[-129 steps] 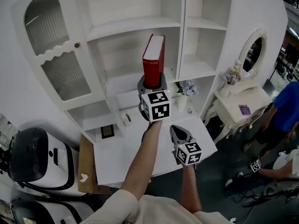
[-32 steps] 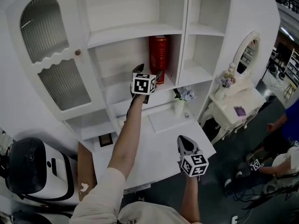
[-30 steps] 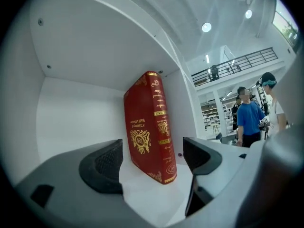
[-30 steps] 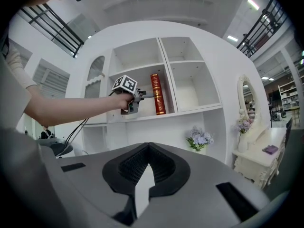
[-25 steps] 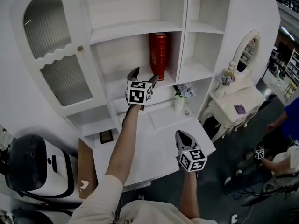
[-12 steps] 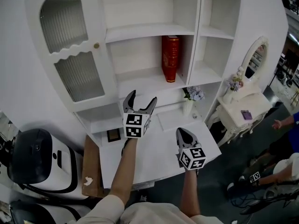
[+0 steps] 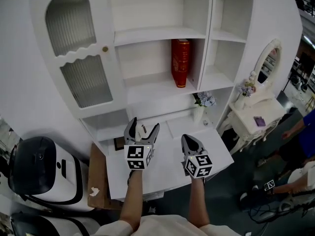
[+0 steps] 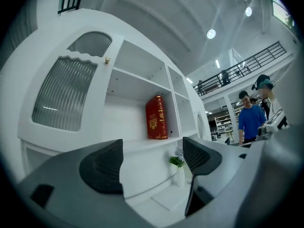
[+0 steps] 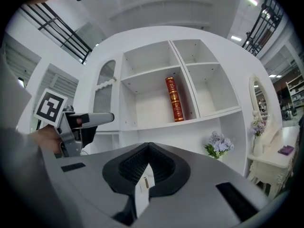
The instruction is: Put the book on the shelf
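Note:
The red book (image 7: 180,63) stands upright on the middle shelf (image 7: 157,87) of the white cabinet, tight against the divider on its right. It also shows in the left gripper view as the book (image 8: 156,118) and in the right gripper view as the book (image 9: 174,99). My left gripper (image 7: 142,127) hangs low over the white desk (image 7: 162,168), well below the book, open and empty (image 8: 152,158). My right gripper (image 7: 189,140) sits beside it over the desk, shut with nothing held (image 9: 147,167).
A small vase of flowers (image 7: 202,104) stands on the desk ledge under the book. A white vanity with an oval mirror (image 7: 256,107) is at the right, with a person in blue (image 7: 300,127) beyond it. A glass cabinet door (image 7: 78,58) and a white machine (image 7: 29,166) are at the left.
The left gripper set the book on the shelf, let it go and drew back down to the desk, still open. The right gripper stayed shut over the desk.

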